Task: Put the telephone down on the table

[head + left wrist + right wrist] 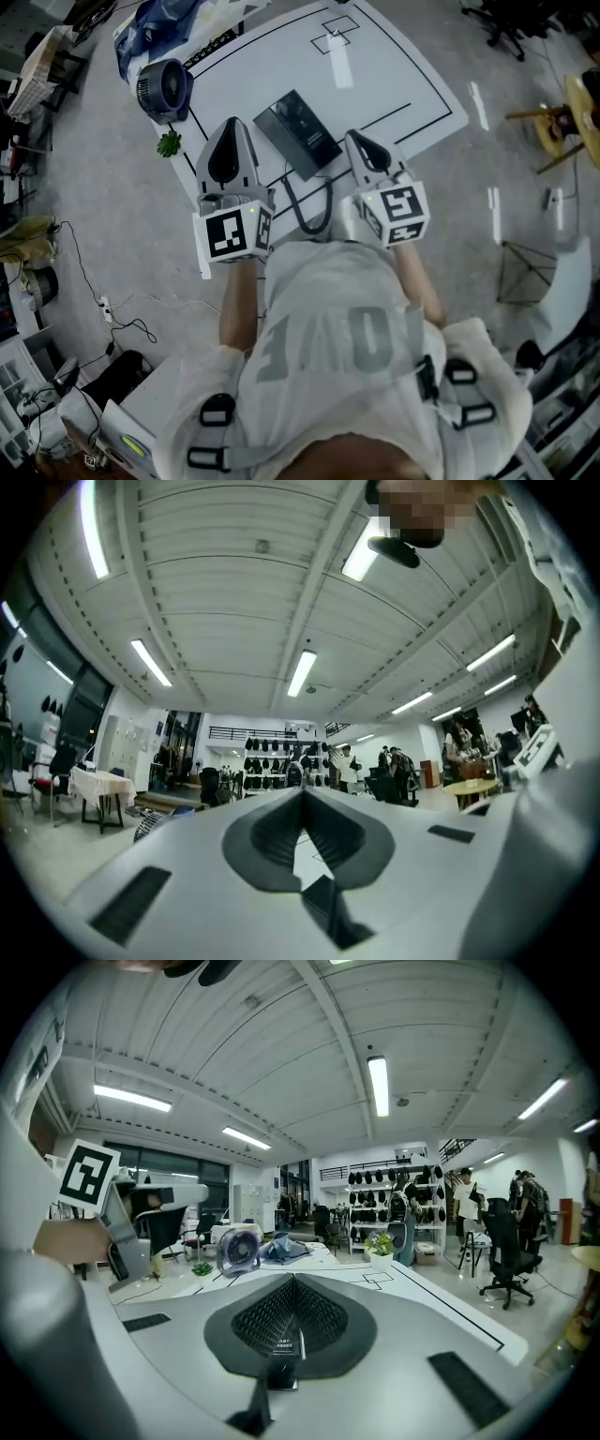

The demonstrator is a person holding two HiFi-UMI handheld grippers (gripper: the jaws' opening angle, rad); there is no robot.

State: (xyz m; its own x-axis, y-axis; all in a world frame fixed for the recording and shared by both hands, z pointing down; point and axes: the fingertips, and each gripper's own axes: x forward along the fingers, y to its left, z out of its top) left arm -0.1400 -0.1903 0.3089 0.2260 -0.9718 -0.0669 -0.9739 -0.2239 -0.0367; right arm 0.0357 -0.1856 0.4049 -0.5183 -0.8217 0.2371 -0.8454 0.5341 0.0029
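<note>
The black telephone [298, 131] lies flat on the white table [384, 80], and its cord [314, 214] loops back toward the person. My left gripper [230, 128] hovers just left of the telephone with its jaws together and nothing between them. My right gripper [356, 141] hovers just right of it, jaws also together. In the left gripper view the left gripper [302, 789] shows its two jaws meeting in a thin line. The right gripper [293, 1279] looks the same in its own view, with a dark sliver of the telephone [278, 1365] showing below the seam.
A small dark fan [164, 91] and a little green plant [169, 143] stand at the table's left edge, with blue cloth [159, 23] behind them. Black lines mark the tabletop. Cables lie on the floor at left; chairs and stands are at right.
</note>
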